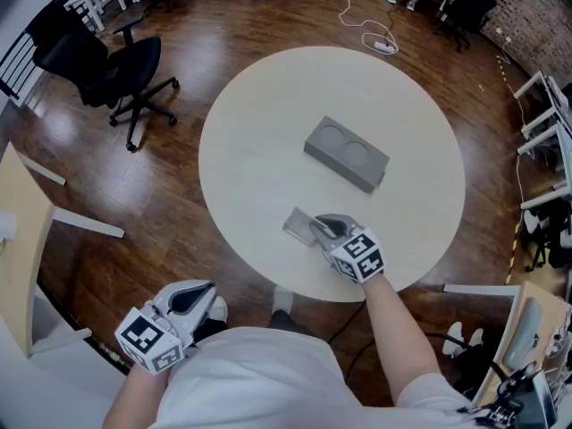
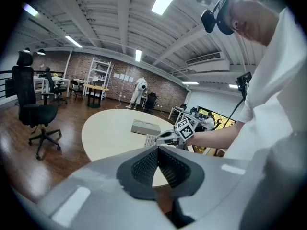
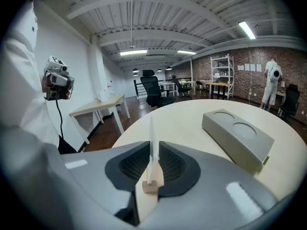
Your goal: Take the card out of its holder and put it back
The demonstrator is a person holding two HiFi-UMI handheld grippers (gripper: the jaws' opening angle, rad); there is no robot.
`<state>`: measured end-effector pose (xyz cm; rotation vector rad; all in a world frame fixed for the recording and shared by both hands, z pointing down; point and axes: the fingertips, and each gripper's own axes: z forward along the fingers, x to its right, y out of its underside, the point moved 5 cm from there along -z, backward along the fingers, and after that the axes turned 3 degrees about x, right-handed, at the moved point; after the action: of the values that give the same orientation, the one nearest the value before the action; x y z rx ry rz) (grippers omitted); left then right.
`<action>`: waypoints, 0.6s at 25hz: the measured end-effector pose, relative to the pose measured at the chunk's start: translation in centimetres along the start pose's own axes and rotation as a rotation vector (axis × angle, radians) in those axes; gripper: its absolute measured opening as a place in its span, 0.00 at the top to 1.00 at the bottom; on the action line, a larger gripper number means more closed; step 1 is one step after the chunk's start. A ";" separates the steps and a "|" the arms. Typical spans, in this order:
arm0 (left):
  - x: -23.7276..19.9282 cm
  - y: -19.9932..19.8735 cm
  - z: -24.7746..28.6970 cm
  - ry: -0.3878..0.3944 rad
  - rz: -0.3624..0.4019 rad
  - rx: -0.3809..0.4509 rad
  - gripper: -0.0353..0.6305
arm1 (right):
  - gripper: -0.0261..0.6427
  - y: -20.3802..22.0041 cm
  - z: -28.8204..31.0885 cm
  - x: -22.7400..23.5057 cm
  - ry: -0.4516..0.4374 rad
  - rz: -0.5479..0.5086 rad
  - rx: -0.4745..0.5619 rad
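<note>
Both jaws of the right gripper (image 1: 323, 228) are pinched on the card (image 3: 152, 143), stood edge-on toward twelve o'clock over its holder (image 3: 150, 186); the left gripper (image 1: 192, 298), shut and empty, is held at seven o'clock

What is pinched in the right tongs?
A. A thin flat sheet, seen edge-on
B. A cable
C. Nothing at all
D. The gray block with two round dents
A: in the right gripper view a thin sheet stands edge-on between the pads of the right tongs, while the block lies apart, untouched.
</note>
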<state>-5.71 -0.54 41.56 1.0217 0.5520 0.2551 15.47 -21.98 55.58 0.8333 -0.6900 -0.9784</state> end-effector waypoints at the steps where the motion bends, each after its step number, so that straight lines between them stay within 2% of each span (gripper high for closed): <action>1: -0.1 0.1 0.0 -0.010 -0.001 0.000 0.94 | 0.90 0.1 0.0 -0.1 -0.009 -0.003 0.000; 8: -0.9 0.0 0.4 -0.027 -0.001 0.004 0.94 | 0.93 -0.4 -0.5 0.0 -0.044 0.008 0.029; 15: -1.4 -0.4 0.5 0.006 0.010 0.007 0.94 | 0.93 -2.6 -2.1 0.0 -0.031 0.003 0.065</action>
<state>-6.59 -1.70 41.88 1.0307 0.5541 0.2651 16.03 -22.21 52.29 0.8758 -0.7529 -0.9721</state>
